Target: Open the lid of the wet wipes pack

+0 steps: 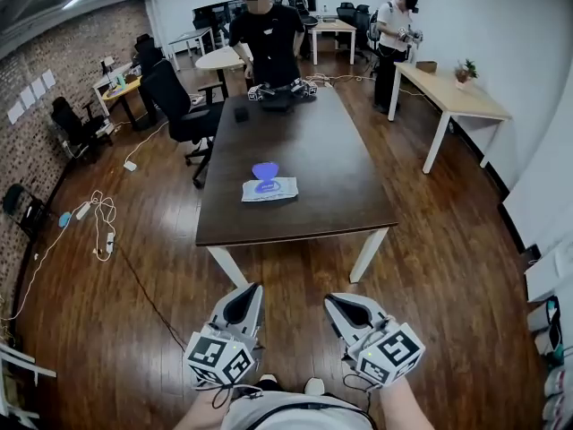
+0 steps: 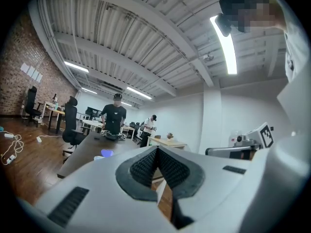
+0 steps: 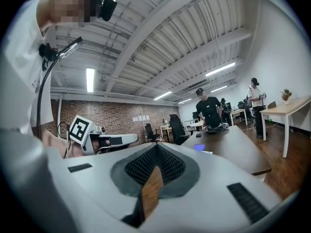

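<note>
Pale grey left gripper (image 1: pixel 247 294) and right gripper (image 1: pixel 340 305), dark ribbed pads (image 2: pixel 146 166), black-and-white marker cubes (image 1: pixel 218 355), white shirt (image 1: pixel 285 412).

No legible text or numbers

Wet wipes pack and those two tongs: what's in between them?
In the head view, only bare tabletop and then wooden floor separate the pack from the left tongs and right tongs.
</note>
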`<state>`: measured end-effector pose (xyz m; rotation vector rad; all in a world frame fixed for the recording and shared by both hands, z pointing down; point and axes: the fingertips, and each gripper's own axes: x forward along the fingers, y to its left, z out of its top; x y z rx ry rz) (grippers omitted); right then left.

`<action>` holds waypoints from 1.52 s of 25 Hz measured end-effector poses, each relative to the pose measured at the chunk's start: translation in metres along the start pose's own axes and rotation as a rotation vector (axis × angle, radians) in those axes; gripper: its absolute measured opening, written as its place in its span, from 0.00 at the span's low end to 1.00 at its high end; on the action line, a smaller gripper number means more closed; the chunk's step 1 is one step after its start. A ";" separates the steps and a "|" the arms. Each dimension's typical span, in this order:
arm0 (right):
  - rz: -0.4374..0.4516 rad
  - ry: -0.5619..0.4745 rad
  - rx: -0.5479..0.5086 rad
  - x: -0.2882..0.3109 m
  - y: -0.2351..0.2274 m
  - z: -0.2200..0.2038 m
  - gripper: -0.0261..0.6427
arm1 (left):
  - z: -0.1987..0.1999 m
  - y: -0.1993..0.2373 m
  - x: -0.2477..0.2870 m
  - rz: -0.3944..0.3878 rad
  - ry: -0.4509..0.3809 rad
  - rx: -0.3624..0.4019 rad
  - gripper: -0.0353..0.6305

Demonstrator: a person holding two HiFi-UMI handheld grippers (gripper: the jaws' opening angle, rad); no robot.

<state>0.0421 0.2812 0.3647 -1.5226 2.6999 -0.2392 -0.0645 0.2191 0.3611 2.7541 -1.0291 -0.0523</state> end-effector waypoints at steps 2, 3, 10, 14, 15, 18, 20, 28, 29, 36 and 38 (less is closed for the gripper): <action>-0.012 0.000 0.001 0.003 0.004 0.002 0.05 | 0.003 0.002 -0.001 -0.014 0.002 -0.004 0.06; -0.021 0.000 0.002 0.004 0.005 0.002 0.05 | 0.004 0.004 -0.002 -0.020 0.004 -0.006 0.06; -0.059 -0.005 0.014 0.019 0.017 0.004 0.05 | 0.014 0.024 -0.010 -0.056 0.005 -0.013 0.06; -0.081 -0.002 0.013 0.023 0.020 0.002 0.05 | 0.014 0.032 -0.013 -0.070 0.013 -0.019 0.06; -0.084 -0.002 0.014 0.024 0.021 0.002 0.05 | 0.014 0.033 -0.013 -0.074 0.015 -0.020 0.06; -0.091 -0.001 0.011 0.028 0.023 0.004 0.05 | 0.016 0.035 -0.013 -0.088 0.014 -0.018 0.06; -0.095 -0.001 0.007 0.030 0.025 0.007 0.05 | 0.018 0.036 -0.014 -0.094 0.015 -0.016 0.06; -0.104 0.000 -0.008 0.035 0.028 0.005 0.05 | 0.013 0.042 -0.016 -0.103 0.018 -0.020 0.06; -0.102 0.001 -0.009 0.036 0.028 0.005 0.05 | 0.013 0.043 -0.016 -0.103 0.018 -0.021 0.06; -0.095 0.007 -0.014 0.050 0.031 0.007 0.05 | 0.016 0.057 -0.015 -0.105 0.012 -0.024 0.06; -0.094 0.009 -0.017 0.056 0.031 0.008 0.05 | 0.017 0.063 -0.014 -0.106 0.012 -0.026 0.06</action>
